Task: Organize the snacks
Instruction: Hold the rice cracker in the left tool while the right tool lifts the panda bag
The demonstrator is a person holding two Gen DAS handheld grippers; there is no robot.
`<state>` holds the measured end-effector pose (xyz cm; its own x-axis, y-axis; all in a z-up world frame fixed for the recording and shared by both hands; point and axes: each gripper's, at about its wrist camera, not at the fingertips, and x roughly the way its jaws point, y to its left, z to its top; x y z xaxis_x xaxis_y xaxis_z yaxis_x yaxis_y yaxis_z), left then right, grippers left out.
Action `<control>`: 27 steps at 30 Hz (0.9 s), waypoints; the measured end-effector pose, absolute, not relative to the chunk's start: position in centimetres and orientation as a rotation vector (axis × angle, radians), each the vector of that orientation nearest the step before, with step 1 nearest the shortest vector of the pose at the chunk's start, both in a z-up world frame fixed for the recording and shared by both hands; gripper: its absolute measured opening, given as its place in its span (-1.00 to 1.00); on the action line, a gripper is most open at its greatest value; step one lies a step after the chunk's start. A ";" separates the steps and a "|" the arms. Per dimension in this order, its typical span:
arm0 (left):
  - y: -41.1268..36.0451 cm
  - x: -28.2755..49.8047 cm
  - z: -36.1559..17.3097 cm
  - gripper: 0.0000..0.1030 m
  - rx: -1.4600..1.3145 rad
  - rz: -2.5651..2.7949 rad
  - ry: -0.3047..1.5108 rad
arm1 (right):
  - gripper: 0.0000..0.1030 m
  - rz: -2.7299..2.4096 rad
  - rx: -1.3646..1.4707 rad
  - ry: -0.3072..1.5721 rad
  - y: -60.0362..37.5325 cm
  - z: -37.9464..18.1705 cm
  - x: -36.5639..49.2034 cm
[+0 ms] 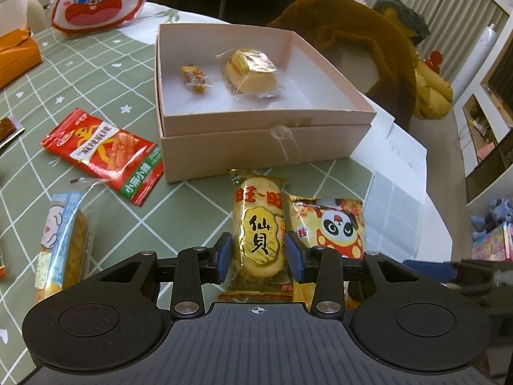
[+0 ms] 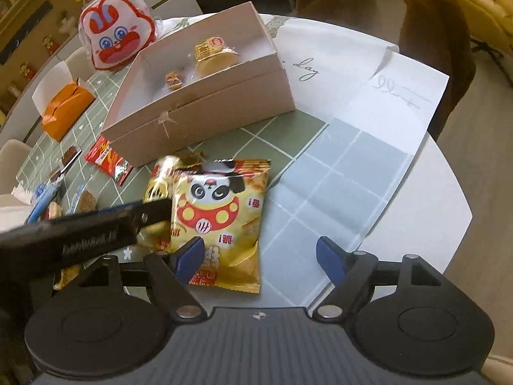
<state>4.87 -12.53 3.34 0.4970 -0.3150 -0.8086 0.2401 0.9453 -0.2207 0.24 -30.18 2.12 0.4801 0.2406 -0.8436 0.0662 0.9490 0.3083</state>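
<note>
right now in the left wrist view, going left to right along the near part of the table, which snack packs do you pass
blue and white cake pack → red spicy snack pack → yellow rice cracker pack, between the fingers of the left gripper → panda snack bag

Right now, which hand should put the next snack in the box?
Left. The left gripper already straddles the rice cracker, facing the box. The right gripper is open, with nothing between its fingers.
</note>
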 end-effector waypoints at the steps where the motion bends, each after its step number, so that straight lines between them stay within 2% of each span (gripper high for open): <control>1: -12.6 5.0 3.4 -0.20 -0.084 -0.336 0.997 | 0.59 0.108 0.312 1.070 -30.0 2.1 0.2; 4: -13.0 5.7 3.4 -0.20 -0.079 -0.341 1.003 | 0.65 0.112 0.298 1.073 -29.8 2.1 -0.1; 7: -13.7 6.8 3.0 -0.10 -0.060 -0.353 1.018 | 0.66 0.118 0.276 1.068 -29.6 2.0 -0.3; 12: -13.7 6.9 2.7 -0.18 -0.036 -0.373 1.018 | 0.75 0.122 0.255 1.065 -29.3 1.9 -0.5; 18: -10.8 3.1 2.8 -0.20 -0.030 -0.360 1.020 | 1.00 0.136 0.225 1.070 -28.5 1.6 -0.6; 27: -8.2 -1.0 3.0 -0.20 -0.047 -0.325 1.041 | 1.00 0.074 0.070 1.058 -26.0 1.1 -0.9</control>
<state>-1.01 -8.19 3.01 0.4623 -0.2865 -0.8392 0.2425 0.9511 -0.1911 -0.93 -25.96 1.14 0.4882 0.0947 -0.8676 -0.0275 0.9953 0.0932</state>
